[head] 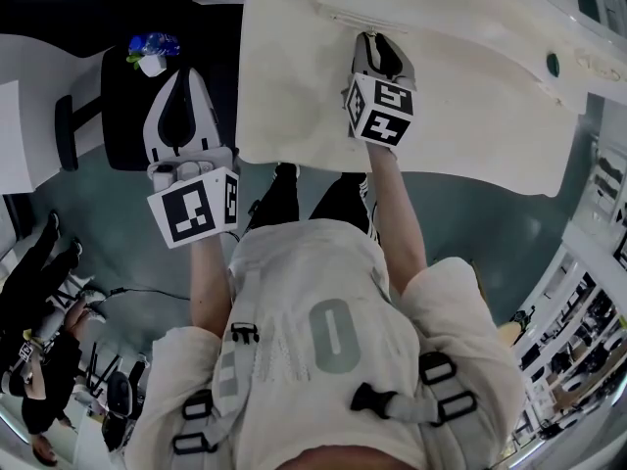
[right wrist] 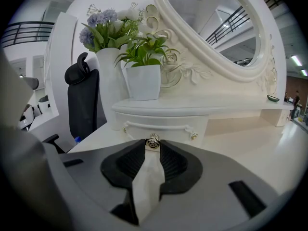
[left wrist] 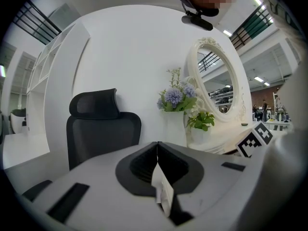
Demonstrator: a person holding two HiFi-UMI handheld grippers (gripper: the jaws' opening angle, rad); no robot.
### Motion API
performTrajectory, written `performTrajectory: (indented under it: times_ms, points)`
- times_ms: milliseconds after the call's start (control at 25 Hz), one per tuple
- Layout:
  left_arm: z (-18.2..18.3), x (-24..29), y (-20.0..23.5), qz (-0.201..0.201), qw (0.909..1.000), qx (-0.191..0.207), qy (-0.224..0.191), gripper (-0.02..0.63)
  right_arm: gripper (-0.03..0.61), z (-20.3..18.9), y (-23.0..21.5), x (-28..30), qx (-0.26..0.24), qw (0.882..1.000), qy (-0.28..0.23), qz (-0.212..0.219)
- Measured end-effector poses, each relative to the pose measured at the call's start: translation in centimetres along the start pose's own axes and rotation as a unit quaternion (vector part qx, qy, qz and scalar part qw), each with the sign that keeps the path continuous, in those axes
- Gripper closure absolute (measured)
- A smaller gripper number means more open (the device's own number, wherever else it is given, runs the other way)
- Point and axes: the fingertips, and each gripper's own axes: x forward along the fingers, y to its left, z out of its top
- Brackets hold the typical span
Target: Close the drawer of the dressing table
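The dressing table looks smooth and glossy; its drawer knob is shiny metal; the chair is matt mesh.

text: large grey "0" | on: front of person's shirt | else: none legible

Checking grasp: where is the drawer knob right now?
Right gripper view, centre: the drawer knob sits between the right gripper's jaw tips, below the white plant pot.

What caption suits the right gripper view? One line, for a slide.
Right gripper clamped on the metal drawer knob of the dressing table, potted plant and oval mirror above.
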Motion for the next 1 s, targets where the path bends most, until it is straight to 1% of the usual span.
performTrajectory:
  times_ms: [360,1000]
  points:
    - [-0.4,0.4,-0.4,-0.005,1.0,-0.003,0.005,0.594,0.472,0.3,-0.2,0.4,0.0,1.0,-0.002,-0.001]
    - [-1.3,0.2,0.1,0.0,0.9999,0.004,0.015,0.594,0.472,0.9,-0.5,1.7,-0.003,1.0,-0.006,-0.01]
